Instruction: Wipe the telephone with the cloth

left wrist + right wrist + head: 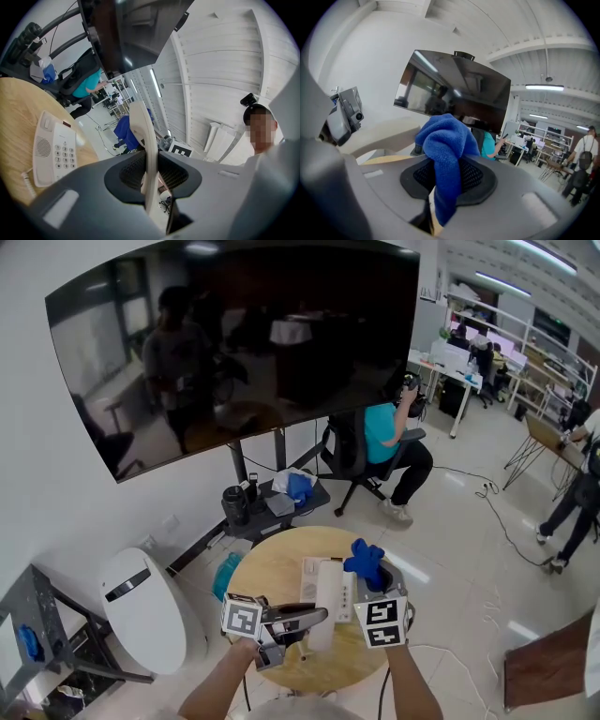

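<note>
On a round wooden table [272, 573] sits the cream telephone base [309, 570], whose keypad [63, 154] also shows at the left of the left gripper view. My left gripper [298, 619] [152, 176] is shut on the cream handset [146, 140] [326, 607], lifted clear of the base and standing edge-on between the jaws. My right gripper [367, 582] [445, 183] is shut on a bunched blue cloth [447, 150] [364, 562] just right of the handset [370, 133]. Whether cloth and handset touch cannot be told.
A large dark screen [244, 343] hangs on the wall behind the table. A low black stand [272, 502] with clutter and a person seated in a chair [384, 442] lie beyond. A white appliance [141, 610] stands at the left, and people stand at the right [572, 502].
</note>
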Motion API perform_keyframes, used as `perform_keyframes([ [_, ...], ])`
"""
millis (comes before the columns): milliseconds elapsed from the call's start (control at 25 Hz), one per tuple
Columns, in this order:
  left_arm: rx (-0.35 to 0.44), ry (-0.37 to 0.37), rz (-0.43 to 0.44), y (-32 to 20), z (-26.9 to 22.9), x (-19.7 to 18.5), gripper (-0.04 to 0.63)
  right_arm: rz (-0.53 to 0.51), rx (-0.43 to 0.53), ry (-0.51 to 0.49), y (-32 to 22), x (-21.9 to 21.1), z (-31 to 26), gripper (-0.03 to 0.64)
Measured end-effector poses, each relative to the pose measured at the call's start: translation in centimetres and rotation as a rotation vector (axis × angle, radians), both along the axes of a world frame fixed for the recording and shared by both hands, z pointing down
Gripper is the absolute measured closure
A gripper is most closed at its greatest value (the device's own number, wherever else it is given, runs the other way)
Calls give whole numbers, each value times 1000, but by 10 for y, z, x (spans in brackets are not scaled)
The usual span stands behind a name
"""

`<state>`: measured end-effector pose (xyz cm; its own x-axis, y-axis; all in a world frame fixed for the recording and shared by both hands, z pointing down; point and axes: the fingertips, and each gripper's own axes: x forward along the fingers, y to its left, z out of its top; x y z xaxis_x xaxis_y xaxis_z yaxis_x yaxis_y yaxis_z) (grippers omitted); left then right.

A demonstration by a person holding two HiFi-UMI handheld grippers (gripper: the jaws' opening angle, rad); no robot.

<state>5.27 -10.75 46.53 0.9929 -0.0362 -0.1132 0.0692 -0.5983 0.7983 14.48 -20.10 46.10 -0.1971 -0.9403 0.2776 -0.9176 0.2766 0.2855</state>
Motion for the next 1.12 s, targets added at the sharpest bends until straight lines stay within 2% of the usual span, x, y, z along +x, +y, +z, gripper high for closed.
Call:
perform_keyframes([
  [160, -1, -11, -2, 0, 2, 0, 517, 25, -1, -18, -3, 5, -7, 529],
  [480, -7, -2, -24, -7, 1, -4, 517, -103, -2, 20, 12, -33, -1, 529],
  [600, -10, 11, -37, -11, 0, -7, 517, -144, -9, -8, 19, -46, 5, 529],
  [720, -13, 25, -52, -17, -2, -10, 517, -172, -17, -25, 25, -54, 10, 529],
  [1120, -34, 56, -102, -33, -6, -21, 517, -248, -20, 13, 40, -73, 16, 529],
])
